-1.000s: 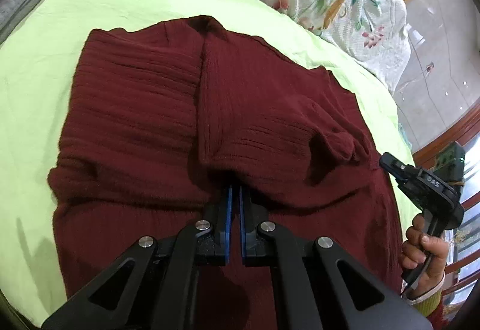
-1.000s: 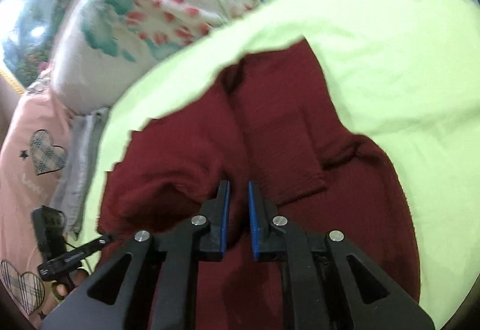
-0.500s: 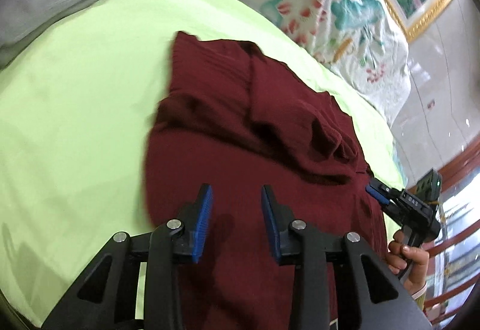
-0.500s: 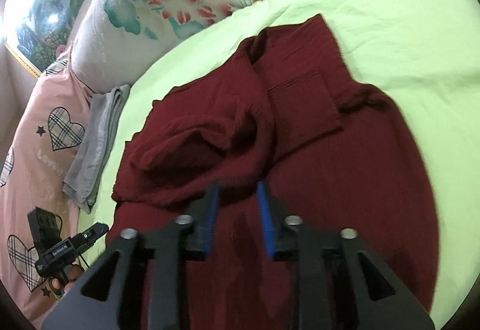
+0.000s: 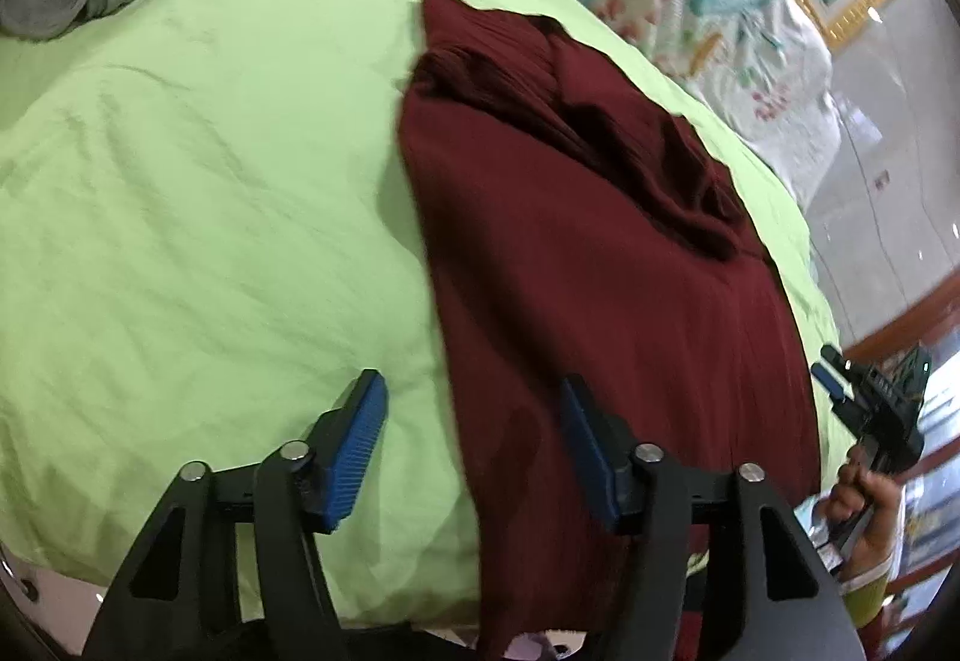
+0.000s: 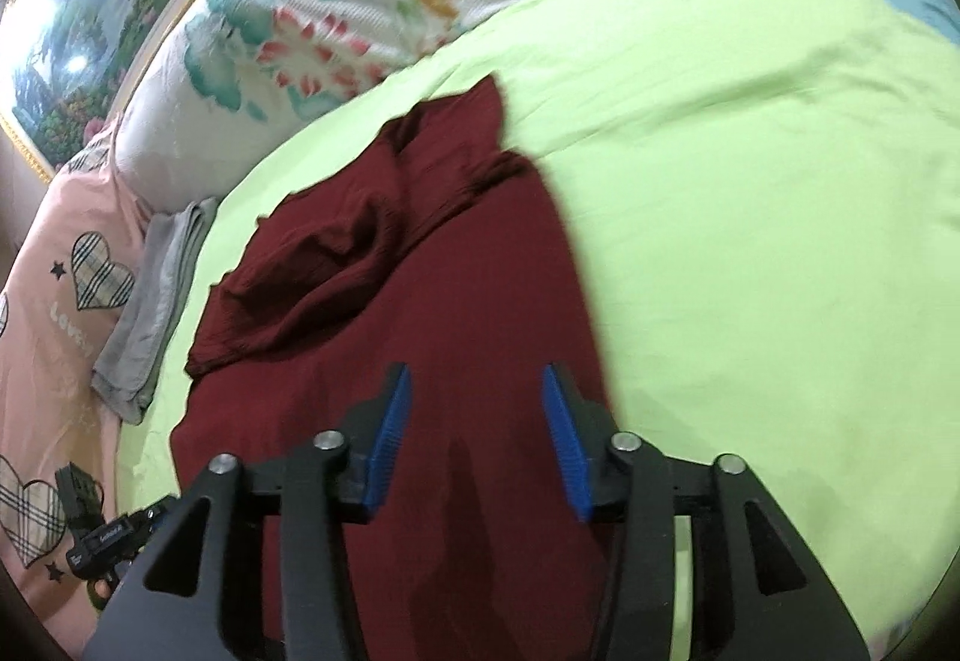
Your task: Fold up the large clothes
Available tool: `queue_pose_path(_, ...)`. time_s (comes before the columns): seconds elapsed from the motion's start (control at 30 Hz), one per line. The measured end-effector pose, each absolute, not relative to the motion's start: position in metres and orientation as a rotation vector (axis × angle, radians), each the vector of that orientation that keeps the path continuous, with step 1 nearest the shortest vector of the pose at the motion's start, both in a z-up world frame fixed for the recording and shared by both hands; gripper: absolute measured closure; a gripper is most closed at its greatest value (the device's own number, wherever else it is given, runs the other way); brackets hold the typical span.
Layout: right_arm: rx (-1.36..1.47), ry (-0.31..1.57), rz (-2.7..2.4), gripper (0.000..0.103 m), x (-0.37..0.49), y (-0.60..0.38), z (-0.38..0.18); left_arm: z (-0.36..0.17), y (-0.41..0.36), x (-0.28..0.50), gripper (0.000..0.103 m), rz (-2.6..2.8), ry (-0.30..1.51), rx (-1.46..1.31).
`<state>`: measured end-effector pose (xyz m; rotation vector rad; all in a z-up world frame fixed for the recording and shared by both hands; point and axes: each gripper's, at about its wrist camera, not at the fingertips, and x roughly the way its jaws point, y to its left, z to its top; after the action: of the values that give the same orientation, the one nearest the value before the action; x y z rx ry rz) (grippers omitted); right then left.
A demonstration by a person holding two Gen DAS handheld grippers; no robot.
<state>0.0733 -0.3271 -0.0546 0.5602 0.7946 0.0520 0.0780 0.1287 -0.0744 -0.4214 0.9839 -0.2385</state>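
So both the left gripper [image 5: 474, 448] and right gripper [image 6: 477, 439] have just been opening, jaws now wide with nothing between them, and pulled back toward 6 o'clock, leaving the dark red ribbed knit garment [image 5: 600, 253] with sleeves folded in on the lime green bedsheet [image 5: 210, 193], so the hem fold looks next.

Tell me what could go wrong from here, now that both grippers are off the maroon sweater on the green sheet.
1. The sleeves lie bunched and rumpled across the top of the maroon sweater; folding over them would likely lock in a lump.
2. The sweater's near end seems to hang over the green sheet edge and may slide off.
3. The left gripper, jaws just opened and empty, straddles the sweater's side edge; closing there could also pinch the sheet.
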Motion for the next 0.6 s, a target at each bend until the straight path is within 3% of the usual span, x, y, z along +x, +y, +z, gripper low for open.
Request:
queue_pose_path(0.13, 0.609, 0.814, 0.002, 0.054, 0.059, -0.353, -0.067, -0.078, 0.119, 0.071, 0.043, -0.301, 0.993, -0.403)
queue_pose_path(0.2, 0.642, 0.854, 0.035, 0.054, 0.055, -0.357, -0.080, -0.080, 0.118, 0.068, 0.052, -0.326, 0.986, -0.415)
queue_pose_path(0.27, 0.637, 0.844, 0.088, 0.054, 0.049, -0.352, -0.081, -0.086, 0.118, 0.068, 0.078, -0.359, 1.002, -0.440)
queue_pose_path(0.37, 0.661, 0.864, 0.197, 0.054, 0.047, -0.340, -0.083, -0.091, 0.120, 0.065, 0.099, -0.390, 1.010, -0.478)
queue_pose_path(0.43, 0.672, 0.882, 0.243, 0.074, 0.046, -0.333, -0.084, -0.089, 0.117, 0.063, 0.100, -0.383, 1.007, -0.473)
queue_pose_path(0.47, 0.683, 0.896, 0.255, 0.099, 0.045, -0.331, -0.087, -0.083, 0.115, 0.059, 0.100, -0.374, 0.993, -0.450)
queue_pose_path(0.6, 0.739, 0.862, 0.269, 0.099, 0.026, -0.346, -0.087, -0.059, 0.126, 0.038, 0.101, -0.383, 0.920, -0.434)
